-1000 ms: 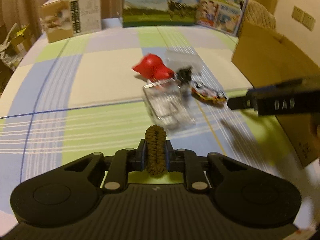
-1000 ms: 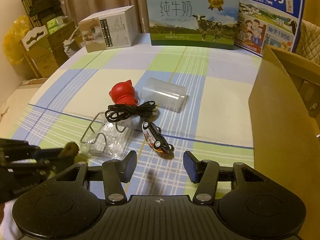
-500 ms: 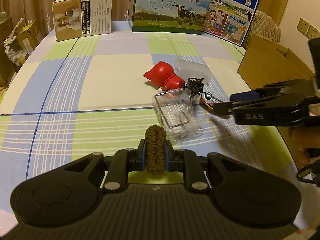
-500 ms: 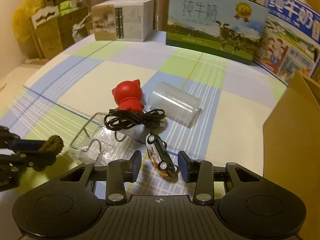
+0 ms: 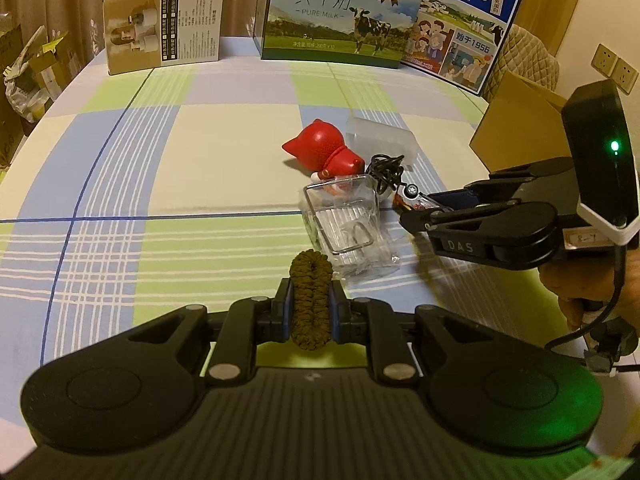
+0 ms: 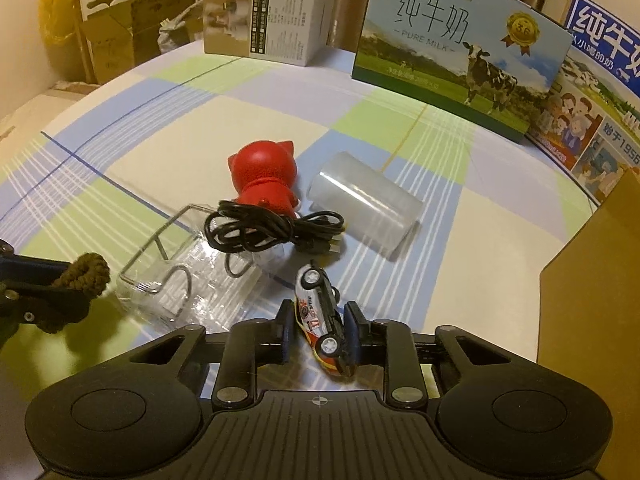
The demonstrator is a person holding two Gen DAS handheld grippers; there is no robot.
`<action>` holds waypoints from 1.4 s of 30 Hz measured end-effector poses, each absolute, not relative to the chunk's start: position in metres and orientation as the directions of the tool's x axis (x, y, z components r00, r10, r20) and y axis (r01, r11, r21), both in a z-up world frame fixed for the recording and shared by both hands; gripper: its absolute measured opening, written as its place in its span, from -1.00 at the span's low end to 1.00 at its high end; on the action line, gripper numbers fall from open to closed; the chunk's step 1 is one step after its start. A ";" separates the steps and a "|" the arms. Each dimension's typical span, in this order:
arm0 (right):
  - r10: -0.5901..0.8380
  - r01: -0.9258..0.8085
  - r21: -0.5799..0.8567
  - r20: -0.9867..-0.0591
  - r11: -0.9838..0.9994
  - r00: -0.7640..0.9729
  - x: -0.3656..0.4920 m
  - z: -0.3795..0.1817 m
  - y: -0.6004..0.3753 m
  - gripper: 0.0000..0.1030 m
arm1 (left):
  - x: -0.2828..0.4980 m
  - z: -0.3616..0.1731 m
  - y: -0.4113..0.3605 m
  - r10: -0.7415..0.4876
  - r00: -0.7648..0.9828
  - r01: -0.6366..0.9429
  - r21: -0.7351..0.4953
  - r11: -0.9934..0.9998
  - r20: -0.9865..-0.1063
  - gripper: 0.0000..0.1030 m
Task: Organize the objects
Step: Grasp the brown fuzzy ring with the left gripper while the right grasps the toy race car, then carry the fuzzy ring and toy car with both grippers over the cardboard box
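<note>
My left gripper [image 5: 311,300] is shut on a brown braided ring [image 5: 311,280] and hangs above the checked tablecloth, just short of a clear plastic holder [image 5: 344,224]. My right gripper [image 6: 319,328] is closing its jaws on a small white toy car [image 6: 320,308], and both pads touch the car's sides. In the left wrist view the right gripper [image 5: 416,212] reaches in from the right to the toy car [image 5: 412,196]. Beyond the car lie a coiled black cable [image 6: 272,232], a red cat figure [image 6: 262,172] and a frosted plastic tube [image 6: 364,204].
An open cardboard box [image 6: 592,300] stands at the table's right edge. Two milk cartons [image 5: 340,20] and a white-and-brown box [image 5: 164,28] line the far edge. Bags and cardboard are piled beyond the table at the left.
My right gripper moved down and forward to the toy car, and its jaws narrowed from wide apart until they met the car. The left gripper stayed in place with the brown ring.
</note>
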State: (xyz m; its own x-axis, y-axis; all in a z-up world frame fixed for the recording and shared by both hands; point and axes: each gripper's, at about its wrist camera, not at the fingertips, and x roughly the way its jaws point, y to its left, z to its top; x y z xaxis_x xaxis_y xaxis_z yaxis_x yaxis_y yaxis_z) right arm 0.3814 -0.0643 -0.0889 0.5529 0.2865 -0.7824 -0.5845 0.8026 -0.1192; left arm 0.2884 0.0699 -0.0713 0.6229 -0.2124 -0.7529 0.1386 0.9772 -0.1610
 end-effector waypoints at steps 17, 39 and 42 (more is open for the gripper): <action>0.352 -0.523 0.033 -0.775 0.852 0.525 0.325 -0.042 -0.081 -0.62 | 0.269 -0.061 0.073 -0.232 0.629 0.134 -0.191 0.972 -0.742 -0.73; 0.381 -0.395 0.154 -0.706 0.906 0.597 0.176 0.035 -0.162 -0.62 | 0.145 0.017 0.028 -0.233 0.674 0.093 -0.232 0.968 -0.701 -0.73; 0.375 -0.378 0.159 -0.695 0.912 0.613 0.160 0.044 -0.174 -0.62 | 0.131 0.028 0.017 -0.237 0.681 0.106 -0.226 0.968 -0.693 -0.73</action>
State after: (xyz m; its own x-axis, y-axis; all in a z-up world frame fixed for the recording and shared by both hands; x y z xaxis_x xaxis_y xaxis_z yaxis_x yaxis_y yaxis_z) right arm 0.1596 -0.1740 0.0439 0.6130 0.3751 -0.6953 -0.3782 0.9120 0.1586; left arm 0.1310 0.0175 0.0278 0.6807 -0.2365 -0.6933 0.1060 0.9683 -0.2263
